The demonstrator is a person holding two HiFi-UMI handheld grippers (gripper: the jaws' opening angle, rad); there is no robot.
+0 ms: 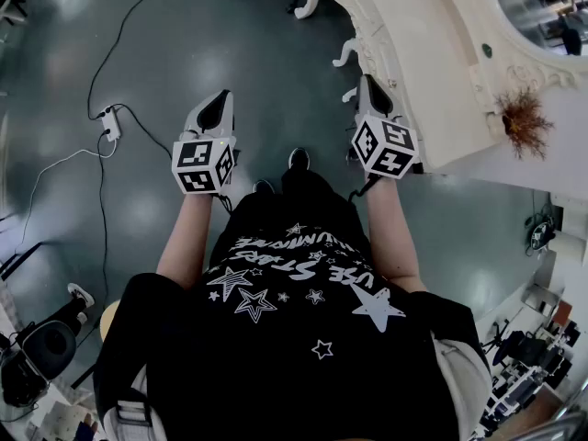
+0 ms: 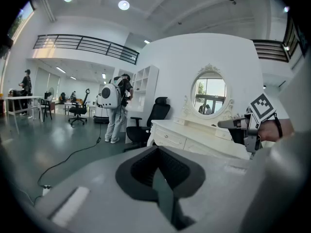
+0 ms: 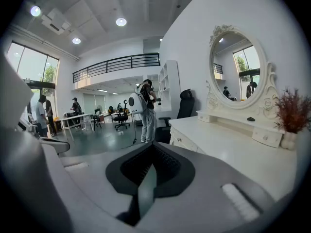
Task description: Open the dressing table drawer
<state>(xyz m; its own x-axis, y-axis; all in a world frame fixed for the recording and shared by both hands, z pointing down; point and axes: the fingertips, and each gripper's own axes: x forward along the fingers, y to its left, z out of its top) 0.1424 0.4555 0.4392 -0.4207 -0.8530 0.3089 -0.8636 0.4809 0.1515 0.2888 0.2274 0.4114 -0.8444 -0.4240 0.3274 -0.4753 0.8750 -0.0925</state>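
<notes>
The white dressing table [image 1: 418, 53] stands at the upper right of the head view, its drawer fronts hidden from above. Its front drawers [image 2: 169, 139] with small knobs show in the left gripper view, and again as a drawer front [image 3: 186, 142] in the right gripper view; they look closed. My left gripper [image 1: 218, 107] hangs over the bare floor, left of the table, jaws shut on nothing. My right gripper [image 1: 370, 85] is at the table's front edge, not touching it, also shut and empty. The left gripper's [image 2: 160, 171] and right gripper's [image 3: 148, 176] own views show the pads meeting.
An oval mirror [image 3: 238, 67] and a dried red plant [image 3: 291, 113] sit on the tabletop. A black office chair [image 2: 154, 118] stands at the table's far end, a person with a backpack [image 2: 116, 108] beyond it. A cable and power strip [image 1: 110, 122] lie on the floor at left.
</notes>
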